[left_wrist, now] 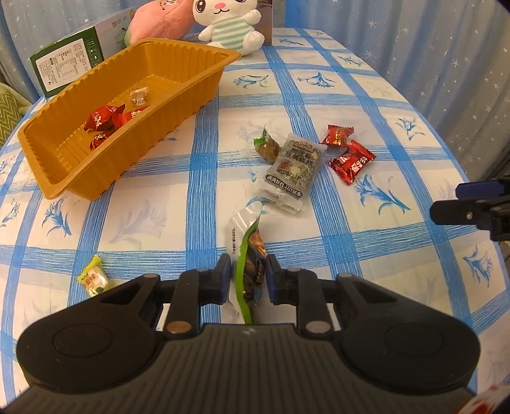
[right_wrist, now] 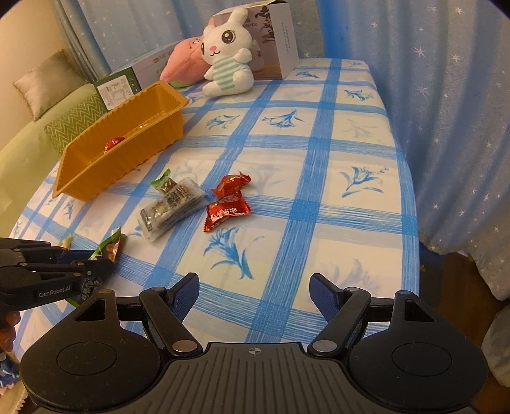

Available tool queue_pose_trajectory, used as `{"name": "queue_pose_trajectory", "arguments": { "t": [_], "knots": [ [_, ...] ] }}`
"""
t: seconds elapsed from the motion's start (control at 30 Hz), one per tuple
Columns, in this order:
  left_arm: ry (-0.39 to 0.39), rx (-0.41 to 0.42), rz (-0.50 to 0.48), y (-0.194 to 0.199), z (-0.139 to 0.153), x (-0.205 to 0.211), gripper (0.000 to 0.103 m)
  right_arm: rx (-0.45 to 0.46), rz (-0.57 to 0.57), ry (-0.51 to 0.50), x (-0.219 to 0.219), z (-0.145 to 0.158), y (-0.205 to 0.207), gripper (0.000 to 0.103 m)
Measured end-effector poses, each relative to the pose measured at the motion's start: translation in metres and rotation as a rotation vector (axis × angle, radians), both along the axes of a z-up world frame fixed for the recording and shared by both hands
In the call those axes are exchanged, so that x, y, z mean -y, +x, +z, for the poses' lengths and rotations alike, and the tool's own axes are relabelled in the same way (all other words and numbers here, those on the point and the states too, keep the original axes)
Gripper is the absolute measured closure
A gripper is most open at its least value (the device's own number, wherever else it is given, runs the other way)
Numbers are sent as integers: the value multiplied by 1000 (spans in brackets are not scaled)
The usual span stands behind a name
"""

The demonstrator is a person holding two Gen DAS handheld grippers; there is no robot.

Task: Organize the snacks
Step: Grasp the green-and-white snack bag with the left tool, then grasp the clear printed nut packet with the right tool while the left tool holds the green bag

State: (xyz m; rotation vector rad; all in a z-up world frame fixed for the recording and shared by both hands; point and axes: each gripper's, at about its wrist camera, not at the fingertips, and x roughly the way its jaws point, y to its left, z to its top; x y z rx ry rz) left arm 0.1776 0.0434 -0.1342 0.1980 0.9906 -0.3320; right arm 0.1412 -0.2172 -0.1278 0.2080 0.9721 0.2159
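Nearest the camera, the left gripper (left_wrist: 248, 278) was clamped on a green-edged snack packet (left_wrist: 250, 270), its pads pressing the packet's sides while the clear top flap stood up toward the table's middle. The grip sat low on a soft, crinkly wrapper, so a straight, slow lift would serve best, keeping the flap from snagging. The right gripper (right_wrist: 253, 294) hovered with its jaws apart and nothing between them. Just left of the held packet lay a yellow candy (left_wrist: 94, 280). Farther out sat a clear-wrapped bar (left_wrist: 291, 168), a green-tipped sweet (left_wrist: 265, 144) and two red candies (left_wrist: 350, 160). Beyond them the orange tray (left_wrist: 178, 105), already holding several candies, looked the likely drop point, best approached over its near rim. A plush rabbit (left_wrist: 231, 27) sat at the back.
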Motion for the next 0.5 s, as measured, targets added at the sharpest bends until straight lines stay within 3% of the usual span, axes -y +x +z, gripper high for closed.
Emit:
{"name": "queue_pose_trajectory", "arguments": {
  "t": [0.5],
  "knots": [
    [-42, 68, 128, -12, 32, -41, 83, 26, 119, 61, -42, -1, 34, 27]
  ]
}}
